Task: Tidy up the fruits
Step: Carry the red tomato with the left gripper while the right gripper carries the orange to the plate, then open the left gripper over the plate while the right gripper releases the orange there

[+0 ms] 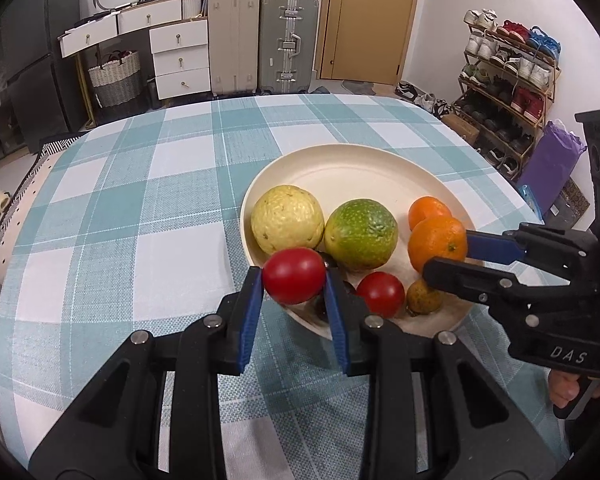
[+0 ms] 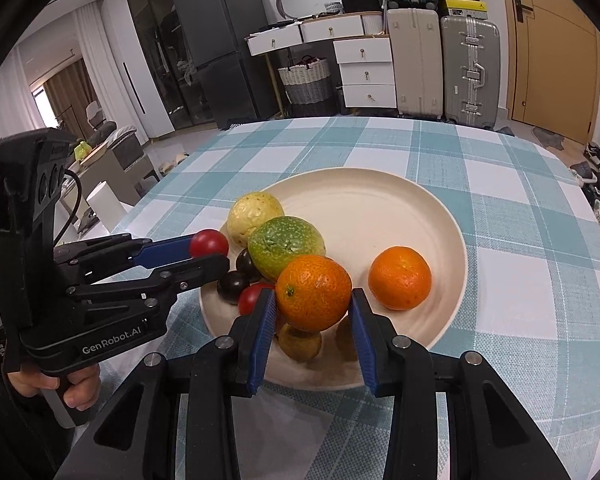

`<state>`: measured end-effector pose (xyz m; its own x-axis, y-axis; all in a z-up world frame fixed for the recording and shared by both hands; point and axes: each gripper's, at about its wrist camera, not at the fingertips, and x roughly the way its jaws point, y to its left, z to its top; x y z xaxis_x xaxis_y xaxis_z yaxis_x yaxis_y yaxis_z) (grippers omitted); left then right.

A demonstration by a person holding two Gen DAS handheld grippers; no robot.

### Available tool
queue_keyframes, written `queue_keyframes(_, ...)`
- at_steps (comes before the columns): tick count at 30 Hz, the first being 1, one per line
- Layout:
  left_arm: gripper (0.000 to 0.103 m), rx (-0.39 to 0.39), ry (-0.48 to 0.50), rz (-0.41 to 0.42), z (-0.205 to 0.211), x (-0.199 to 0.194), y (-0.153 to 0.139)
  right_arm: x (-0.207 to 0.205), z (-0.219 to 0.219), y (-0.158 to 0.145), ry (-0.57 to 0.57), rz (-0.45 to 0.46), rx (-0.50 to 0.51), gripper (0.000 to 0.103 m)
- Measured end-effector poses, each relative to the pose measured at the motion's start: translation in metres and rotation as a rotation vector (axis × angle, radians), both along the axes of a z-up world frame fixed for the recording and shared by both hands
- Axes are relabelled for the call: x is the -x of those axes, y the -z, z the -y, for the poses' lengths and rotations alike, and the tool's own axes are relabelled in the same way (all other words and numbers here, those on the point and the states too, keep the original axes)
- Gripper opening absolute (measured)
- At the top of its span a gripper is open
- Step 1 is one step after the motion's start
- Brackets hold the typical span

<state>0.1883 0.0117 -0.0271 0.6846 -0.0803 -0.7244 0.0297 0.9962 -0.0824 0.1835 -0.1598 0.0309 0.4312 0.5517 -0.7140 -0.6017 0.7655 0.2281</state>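
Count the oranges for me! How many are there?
2. One orange is pinched in the right gripper above the plate. The other orange sits on the plate just to the right of it. A smaller one could hide behind the other fruit.

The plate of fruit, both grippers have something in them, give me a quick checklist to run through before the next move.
1. Left gripper grip: pads pressed on both sides of the red tomato - ok.
2. Right gripper grip: pads clamp the orange - ok.
3. Held fruits clear of the pile: both seem lifted over the plate, but the gap to the fruit below is hard to judge - cannot tell.
4. Grippers clear of each other: apart in both views - ok.
5. Fruit left on the plate: settled, none near the rim's edge - ok.
6. Drop-off spot: no second container in view, only the checked tablecloth - cannot tell.
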Motion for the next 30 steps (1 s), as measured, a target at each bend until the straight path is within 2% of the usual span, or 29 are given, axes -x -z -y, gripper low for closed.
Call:
queue_keyframes(9, 0.028, -0.018, -0.006, -0.003, -0.002, -0.009, 0.001, -0.009, -0.007, 0.004, 0.002, 0.008, 0.042, 0.038)
queue_keyframes(19, 0.029, -0.041, -0.01, -0.005, -0.002, -0.016, 0.003, -0.017, -0.004, 0.009, 0.016, -0.003, 0.036, 0.038)
queue_keyframes(24, 0.029, -0.009, -0.001, 0.012, -0.005, -0.01, 0.0, -0.014, 0.003, 0.006, 0.027, 0.016, 0.008, 0.041)
queue_keyframes(27, 0.035, -0.011, 0.0, 0.036, -0.005, -0.002, -0.004, -0.011, 0.012, 0.0, 0.05, 0.034, -0.02, 0.051)
queue_keyframes(30, 0.045, -0.01, -0.005, 0.058, -0.005, 0.008, -0.01, -0.007, 0.018, -0.004, 0.062, 0.047, -0.016, 0.051)
